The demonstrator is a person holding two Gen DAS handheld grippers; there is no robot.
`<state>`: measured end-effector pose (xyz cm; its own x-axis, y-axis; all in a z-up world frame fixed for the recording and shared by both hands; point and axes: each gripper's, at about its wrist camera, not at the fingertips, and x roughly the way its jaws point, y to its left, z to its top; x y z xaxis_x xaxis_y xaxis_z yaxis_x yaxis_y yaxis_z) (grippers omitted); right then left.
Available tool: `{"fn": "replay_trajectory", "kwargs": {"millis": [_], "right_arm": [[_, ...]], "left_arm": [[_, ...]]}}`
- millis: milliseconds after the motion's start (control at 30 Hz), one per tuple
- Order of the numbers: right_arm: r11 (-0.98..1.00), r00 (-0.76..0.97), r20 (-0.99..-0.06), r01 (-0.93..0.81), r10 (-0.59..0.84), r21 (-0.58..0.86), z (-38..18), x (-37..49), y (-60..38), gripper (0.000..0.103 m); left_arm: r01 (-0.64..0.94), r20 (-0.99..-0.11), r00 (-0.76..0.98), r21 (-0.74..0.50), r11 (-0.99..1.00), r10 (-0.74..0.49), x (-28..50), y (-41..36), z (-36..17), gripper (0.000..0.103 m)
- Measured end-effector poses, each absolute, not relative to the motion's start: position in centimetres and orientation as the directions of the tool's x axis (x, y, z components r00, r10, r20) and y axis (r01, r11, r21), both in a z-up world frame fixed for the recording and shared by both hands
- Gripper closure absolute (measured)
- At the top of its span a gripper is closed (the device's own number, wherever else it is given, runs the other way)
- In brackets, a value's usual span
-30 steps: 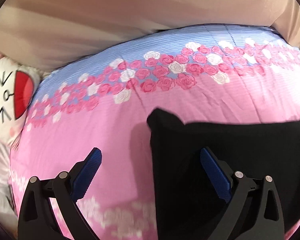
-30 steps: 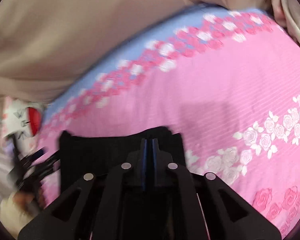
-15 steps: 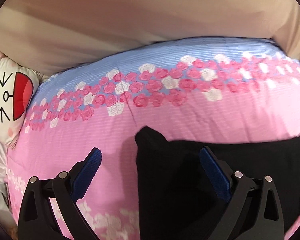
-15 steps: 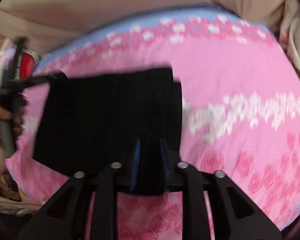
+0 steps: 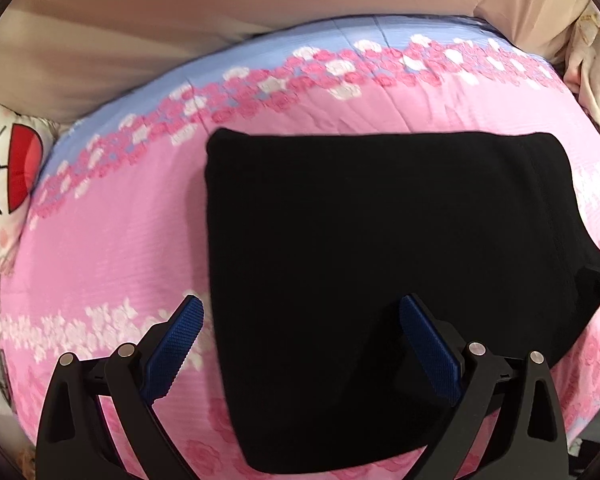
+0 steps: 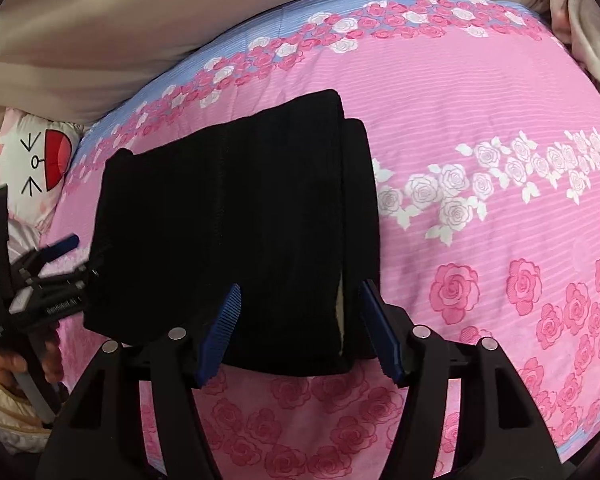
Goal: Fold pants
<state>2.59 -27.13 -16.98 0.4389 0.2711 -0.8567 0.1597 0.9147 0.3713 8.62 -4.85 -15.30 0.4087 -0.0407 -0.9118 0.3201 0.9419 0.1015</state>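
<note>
The black pants (image 5: 380,272) lie folded into a flat rectangle on the pink rose-print bedspread (image 5: 112,248). They also show in the right wrist view (image 6: 236,232), with a narrower layer sticking out along the right edge. My left gripper (image 5: 300,320) is open and empty above the pants' near left edge. My right gripper (image 6: 300,308) is open and empty over the pants' near right corner. The left gripper also shows at the left of the right wrist view (image 6: 60,260), beside the pants.
A white cartoon-face pillow (image 5: 4,176) lies at the bed's left end. A beige wall or headboard (image 5: 220,20) runs behind the bed. Beige cloth (image 6: 580,20) bunches at the far right. The bedspread right of the pants (image 6: 500,200) is bare.
My right gripper has opened and let go of the pants, which now lie flat. Both grippers have drawn back toward the near edge.
</note>
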Motion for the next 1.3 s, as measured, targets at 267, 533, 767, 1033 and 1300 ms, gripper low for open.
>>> {"fn": "replay_trajectory", "kwargs": {"millis": [267, 533, 767, 1033, 1300], "right_arm": [[0.882, 0.485, -0.835, 0.232, 0.262, 0.411, -16.3, 2.8, -30.9, 0.049], [0.924, 0.417, -0.867, 0.135, 0.274, 0.357, -17.9, 2.2, -26.7, 0.051], [0.939, 0.449, -0.857, 0.100, 0.253, 0.330, -17.3, 0.8, -29.0, 0.091], [0.889, 0.577, -0.781, 0.194, 0.239, 0.415, -14.8, 1.6, -34.0, 0.083], [0.924, 0.488, -0.803, -0.018, 0.341, 0.382, -18.3, 5.3, -31.5, 0.083]], "left_arm": [[0.325, -0.917, 0.398, 0.101, 0.940, -0.039, 8.2, -5.2, -15.4, 0.006], [0.326, -0.917, 0.399, 0.124, 0.937, -0.017, 8.0, -5.6, -15.6, 0.006], [0.330, -0.921, 0.390, 0.132, 0.935, -0.007, 7.6, -5.5, -15.9, 0.005], [0.309, -0.921, 0.388, 0.177, 0.934, 0.046, 7.3, -4.8, -15.6, 0.006], [0.305, -0.924, 0.367, 0.229, 0.925, 0.108, 6.7, -4.9, -15.8, 0.006]]}}
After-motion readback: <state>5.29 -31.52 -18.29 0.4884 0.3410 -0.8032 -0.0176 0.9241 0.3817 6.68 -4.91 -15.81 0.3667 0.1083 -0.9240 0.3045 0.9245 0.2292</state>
